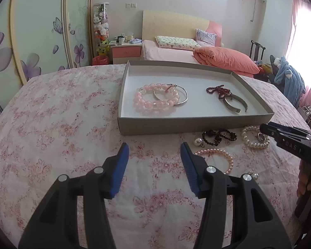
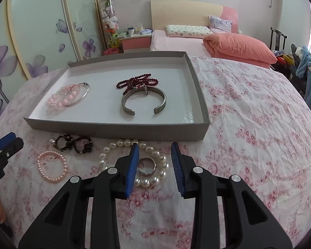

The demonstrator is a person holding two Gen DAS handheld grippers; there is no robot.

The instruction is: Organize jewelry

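A grey shallow tray [image 1: 155, 127] sits on the floral cloth. It holds a pink bead bracelet [image 1: 153, 101], a thin silver bangle [image 1: 181, 95], dark red beads [image 2: 134, 82] and a silver cuff [image 2: 144, 101]. In front of the tray lie black bead bracelets [image 2: 74, 143], a pink pearl bracelet [image 2: 50, 166] and a white pearl bracelet [image 2: 147, 182] with a silver ring [image 2: 146, 165] inside it. My right gripper [image 2: 155, 145] is open just over the ring and white pearls, not pressing on them. My left gripper [image 1: 154, 146] is open over bare cloth, left of the loose jewelry.
A loose pearl earring [image 1: 198, 142] lies by the black beads, and small studs [image 1: 253, 175] sit near the pink pearls. The cloth-covered table [image 1: 51, 124] drops off at its rounded edges. Behind stand a bed [image 1: 176, 51], a wardrobe and a chair with clothes [image 1: 288, 76].
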